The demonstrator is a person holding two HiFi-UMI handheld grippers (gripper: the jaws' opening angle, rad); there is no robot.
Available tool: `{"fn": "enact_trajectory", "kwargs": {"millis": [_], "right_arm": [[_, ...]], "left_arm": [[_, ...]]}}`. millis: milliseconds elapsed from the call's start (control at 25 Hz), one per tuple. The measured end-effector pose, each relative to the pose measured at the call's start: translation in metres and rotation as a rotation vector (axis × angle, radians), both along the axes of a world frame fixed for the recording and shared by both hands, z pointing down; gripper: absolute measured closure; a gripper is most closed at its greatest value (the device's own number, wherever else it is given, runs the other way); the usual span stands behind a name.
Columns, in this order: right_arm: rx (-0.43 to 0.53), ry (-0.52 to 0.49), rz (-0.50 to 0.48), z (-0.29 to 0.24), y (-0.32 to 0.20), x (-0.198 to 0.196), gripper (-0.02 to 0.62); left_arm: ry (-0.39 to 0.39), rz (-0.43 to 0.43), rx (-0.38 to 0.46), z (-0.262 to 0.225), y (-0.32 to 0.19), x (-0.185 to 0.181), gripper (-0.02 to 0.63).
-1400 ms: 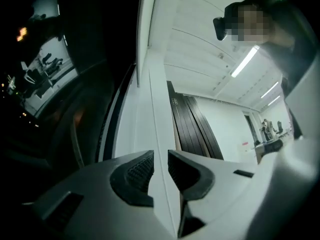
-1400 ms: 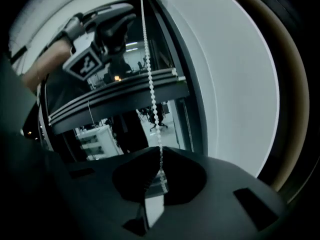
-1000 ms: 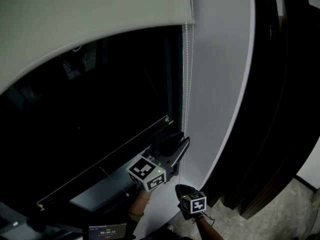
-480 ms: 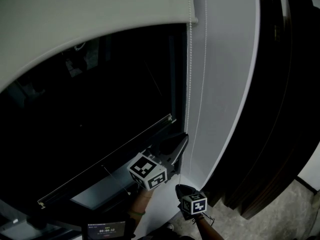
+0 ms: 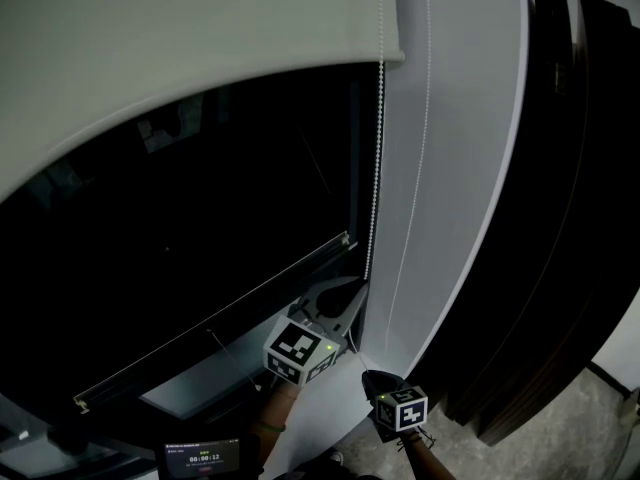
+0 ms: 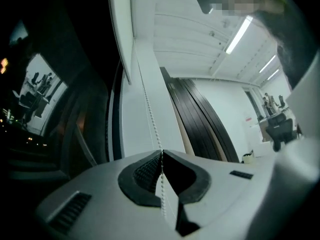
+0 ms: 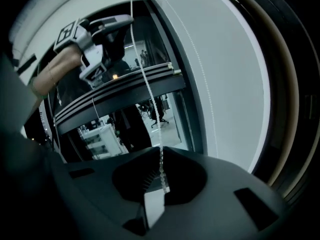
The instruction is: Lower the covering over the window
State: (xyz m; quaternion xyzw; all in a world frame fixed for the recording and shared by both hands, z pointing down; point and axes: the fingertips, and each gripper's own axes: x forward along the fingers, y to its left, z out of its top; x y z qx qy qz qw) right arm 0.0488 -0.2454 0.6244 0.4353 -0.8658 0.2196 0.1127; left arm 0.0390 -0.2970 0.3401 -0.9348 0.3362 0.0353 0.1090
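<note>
A pale roller blind covers the top of the dark window. Its white bead chain hangs down the window's right side, with a second strand on the white wall. My left gripper is shut on the chain beside the window frame; the left gripper view shows the beads pinched at the jaw tips. Just below it, my right gripper is shut on the same chain, which runs up to the left gripper.
A white wall strip runs beside the window. Dark folded curtains hang to the right over a pale floor. A metal window rail crosses the lower pane. A small timer display sits at the bottom edge.
The blind's lower edge sits slightly lower. My left gripper has dropped a little with the chain. The second strand now shows farther right on the wall.
</note>
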Motion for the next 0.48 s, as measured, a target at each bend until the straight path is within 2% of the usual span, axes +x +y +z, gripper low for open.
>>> {"fn": "enact_trajectory", "kwargs": {"millis": [120,240,360,480], "right_arm": [[0.017,-0.042,-0.007,-0.022,-0.005,0.009,0.574],[0.06,-0.081,-0.013,-0.055,-0.018,0.022,0.567],[0.146,-0.145,-0.054,-0.111,-0.026,0.026,0.526],[0.284,-0.196,-0.072,-0.178,-0.036,0.029,0.52]], "left_arm": [[0.005,0.0,-0.079,0.037,-0.002,0.001,0.597],[-0.009,-0.016,-0.121,0.062,-0.002,0.001,0.597],[-0.079,-0.029,-0.181,0.097,-0.003,0.003,0.597],[-0.179,-0.036,-0.306,0.158,-0.001,0.002,0.597]]}}
